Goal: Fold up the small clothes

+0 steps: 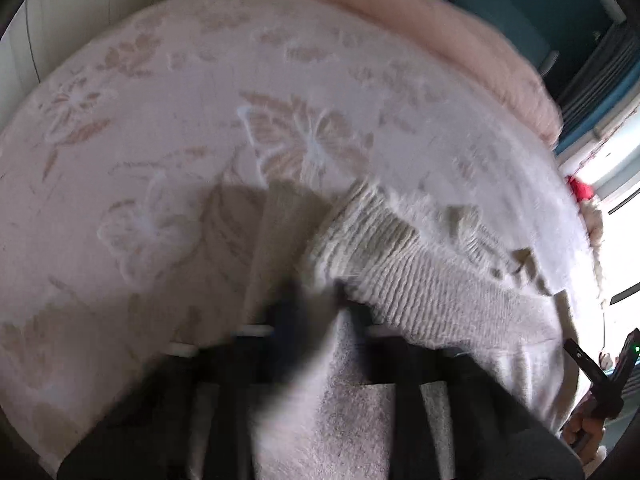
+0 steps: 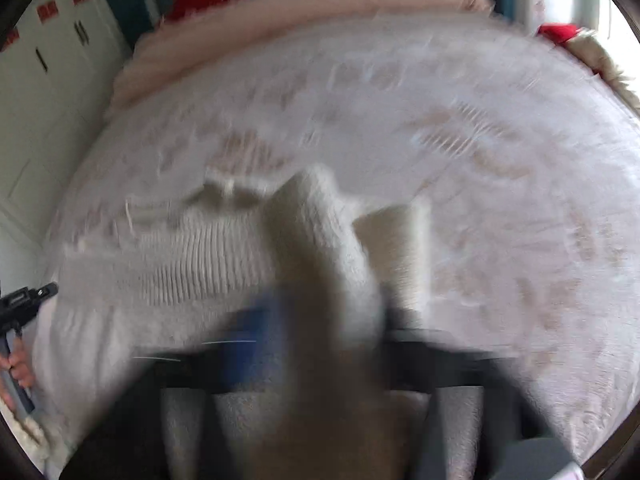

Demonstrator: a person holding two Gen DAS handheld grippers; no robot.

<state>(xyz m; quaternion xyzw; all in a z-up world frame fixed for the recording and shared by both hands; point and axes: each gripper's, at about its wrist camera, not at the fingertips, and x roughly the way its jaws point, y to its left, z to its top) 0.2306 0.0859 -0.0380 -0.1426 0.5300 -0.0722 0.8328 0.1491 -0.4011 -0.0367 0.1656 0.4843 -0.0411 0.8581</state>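
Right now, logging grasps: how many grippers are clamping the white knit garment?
2: left gripper pinches one end of the white knit garment; right gripper pinches the other. Blur hides details.

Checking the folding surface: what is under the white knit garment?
The white knit garment lies on the floral bedspread. Both grippers pinch its near edge; whatever is beneath its middle is covered.

One knit garment, two grippers

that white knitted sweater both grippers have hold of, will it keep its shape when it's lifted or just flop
The knitted sweater will probably flop: it already sags between the left gripper and the right gripper. The ribbed hem is bunched into waves, so it likely stretches. The fuzzy knit on the plush blanket probably drags rather than slides.
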